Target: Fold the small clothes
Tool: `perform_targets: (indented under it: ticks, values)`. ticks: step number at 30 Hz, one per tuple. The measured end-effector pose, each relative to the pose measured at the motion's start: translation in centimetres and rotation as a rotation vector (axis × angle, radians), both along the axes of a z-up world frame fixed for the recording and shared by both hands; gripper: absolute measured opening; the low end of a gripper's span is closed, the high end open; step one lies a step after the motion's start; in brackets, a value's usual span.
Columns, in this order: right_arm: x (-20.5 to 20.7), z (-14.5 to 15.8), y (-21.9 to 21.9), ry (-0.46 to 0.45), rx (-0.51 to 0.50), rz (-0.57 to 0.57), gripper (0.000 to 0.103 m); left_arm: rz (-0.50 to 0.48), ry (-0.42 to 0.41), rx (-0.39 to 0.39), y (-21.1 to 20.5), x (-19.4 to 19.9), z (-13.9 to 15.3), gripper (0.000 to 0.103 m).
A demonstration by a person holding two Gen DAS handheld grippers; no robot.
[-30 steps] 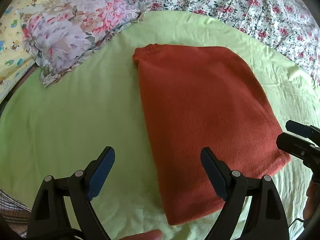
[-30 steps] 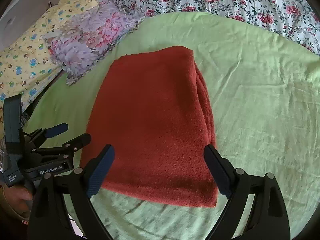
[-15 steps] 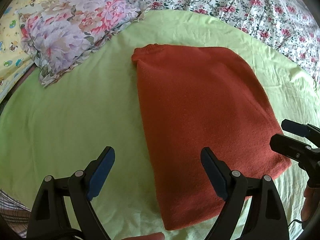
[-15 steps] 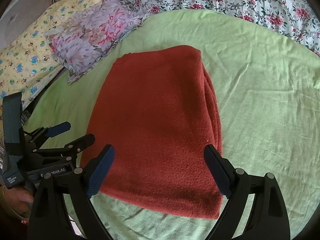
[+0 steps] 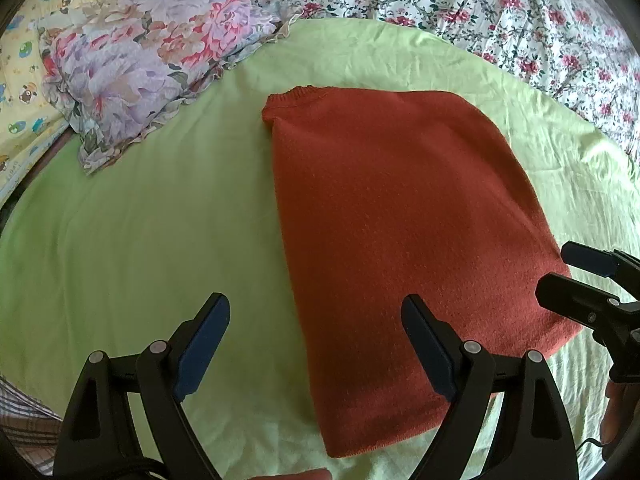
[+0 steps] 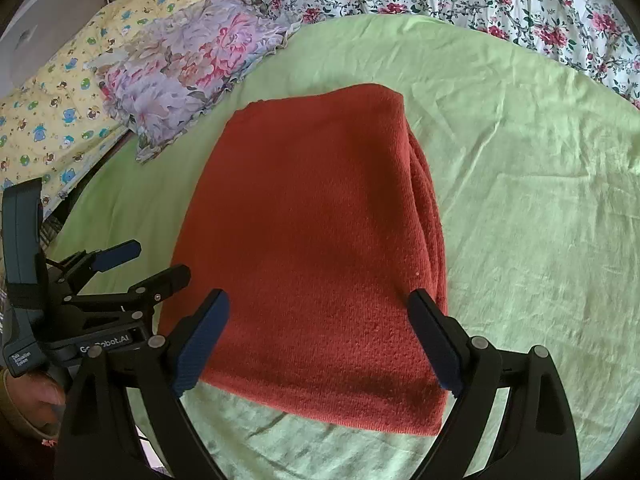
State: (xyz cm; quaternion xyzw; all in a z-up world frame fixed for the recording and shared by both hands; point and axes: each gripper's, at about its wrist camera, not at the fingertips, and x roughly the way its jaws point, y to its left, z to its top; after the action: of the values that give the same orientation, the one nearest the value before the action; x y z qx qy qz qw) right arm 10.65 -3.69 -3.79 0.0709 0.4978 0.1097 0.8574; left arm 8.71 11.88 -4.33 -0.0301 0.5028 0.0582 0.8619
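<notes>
A rust-red knitted garment (image 5: 400, 216) lies folded in a rectangle on the light green sheet (image 5: 140, 240); it also shows in the right wrist view (image 6: 320, 240). My left gripper (image 5: 316, 344) is open and empty, over the garment's near left edge. My right gripper (image 6: 318, 336) is open and empty, straddling the garment's near edge. The right gripper shows in the left wrist view (image 5: 576, 276) beside the garment's right corner. The left gripper shows in the right wrist view (image 6: 144, 264) at the garment's left edge.
A lilac floral pillow (image 5: 148, 76) lies at the far left on the sheet. A yellow cartoon-print cloth (image 6: 52, 120) lies beyond it. A white rose-print bedspread (image 5: 500, 12) runs along the back and right.
Both grippers have moved slightly forward over the garment's near end. The jaws stay open. The garment has not moved.
</notes>
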Motion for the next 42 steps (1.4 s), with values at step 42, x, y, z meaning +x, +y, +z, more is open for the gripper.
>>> perform_targets:
  ticks: [42]
  values:
    - [-0.22,0.47,0.06,-0.008,0.010,-0.013,0.091,-0.003,-0.002,-0.006,-0.11,0.07,0.20,0.088]
